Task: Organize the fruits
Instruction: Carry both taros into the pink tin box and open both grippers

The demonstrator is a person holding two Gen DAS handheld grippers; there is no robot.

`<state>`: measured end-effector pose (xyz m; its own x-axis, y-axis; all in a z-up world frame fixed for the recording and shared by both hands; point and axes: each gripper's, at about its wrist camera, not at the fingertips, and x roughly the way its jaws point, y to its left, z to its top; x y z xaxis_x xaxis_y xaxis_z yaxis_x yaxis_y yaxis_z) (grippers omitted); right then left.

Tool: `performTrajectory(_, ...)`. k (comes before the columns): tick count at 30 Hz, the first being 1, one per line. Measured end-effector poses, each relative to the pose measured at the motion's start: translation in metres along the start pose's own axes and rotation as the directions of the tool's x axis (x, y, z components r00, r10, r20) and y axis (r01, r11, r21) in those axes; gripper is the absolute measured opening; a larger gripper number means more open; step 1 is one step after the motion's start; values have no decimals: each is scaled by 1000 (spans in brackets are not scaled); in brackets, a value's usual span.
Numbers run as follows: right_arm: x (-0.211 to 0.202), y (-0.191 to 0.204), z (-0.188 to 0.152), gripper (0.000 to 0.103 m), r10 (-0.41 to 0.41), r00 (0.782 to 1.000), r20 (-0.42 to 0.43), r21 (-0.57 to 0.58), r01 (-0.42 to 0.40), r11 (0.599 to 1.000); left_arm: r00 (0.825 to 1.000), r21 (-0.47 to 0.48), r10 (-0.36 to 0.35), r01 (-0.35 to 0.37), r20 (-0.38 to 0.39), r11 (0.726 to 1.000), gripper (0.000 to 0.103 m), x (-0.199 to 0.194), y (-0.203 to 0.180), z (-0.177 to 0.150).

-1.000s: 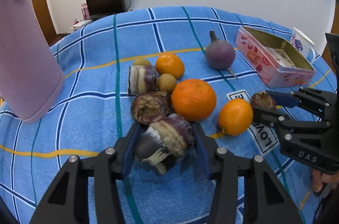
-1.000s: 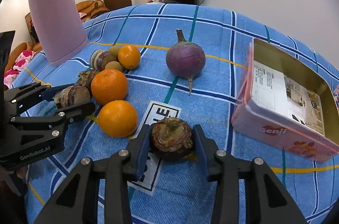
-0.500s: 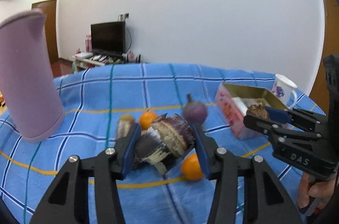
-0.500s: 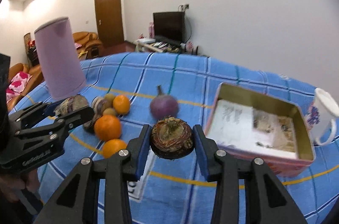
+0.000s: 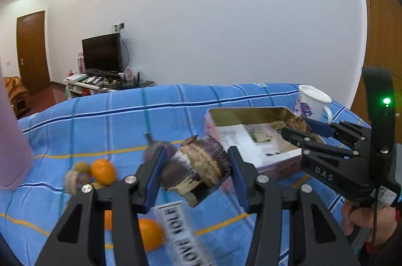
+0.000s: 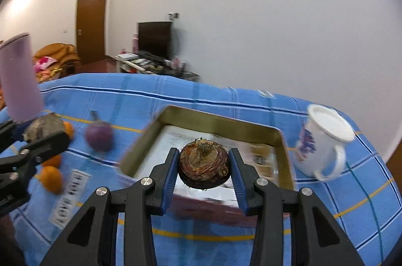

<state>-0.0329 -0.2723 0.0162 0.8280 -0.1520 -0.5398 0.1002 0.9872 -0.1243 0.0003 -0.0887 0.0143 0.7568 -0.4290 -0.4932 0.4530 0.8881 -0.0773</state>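
My left gripper (image 5: 194, 170) is shut on a brown-and-purple scaly fruit (image 5: 198, 165), held in the air left of the open pink tin (image 5: 251, 137). My right gripper (image 6: 203, 165) is shut on a round brown-purple fruit (image 6: 203, 163), held above the tin (image 6: 216, 120). In the left wrist view the right gripper (image 5: 299, 125) is over the tin's far right corner. Oranges (image 5: 103, 170) (image 5: 149, 233) and a purple turnip-like bulb (image 6: 99, 135) lie on the blue checked cloth to the left.
A white mug (image 6: 324, 142) stands right of the tin. A tall pink jug (image 6: 20, 87) stands at the far left. A printed label (image 6: 69, 195) lies on the cloth (image 6: 201, 95). The table's far edge runs behind the tin.
Both grippers have lifted their fruits off the cloth and swung right toward the tin. The right gripper's fruit now hangs over the tin.
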Motion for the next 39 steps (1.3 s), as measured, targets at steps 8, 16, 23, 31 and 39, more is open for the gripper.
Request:
performTrajectory(8, 12, -35, -6, 42, -60, 997, -43, 18, 60, 998, 998, 3, -54, 54, -44, 999, 52, 39, -39, 16)
performTrajectory(16, 27, -49, -10, 42, -6, 993, -114, 60, 13, 998, 993, 25, -59, 62, -105, 998, 52, 71, -60, 15)
performTrajectory(23, 38, -48, -11, 42, 11, 989, -149, 66, -1, 998, 988, 16, -48, 51, -148, 999, 52, 85, -60, 12)
performTrajectory(31, 46, -49, -13, 42, 29, 984, -175, 76, -16, 997, 985, 14, -49, 52, -163, 999, 52, 89, -60, 11)
performTrajectory(39, 53, -53, -12, 43, 77, 979, -186, 117, -56, 992, 990, 6, -44, 45, -137, 999, 55, 85, -59, 12)
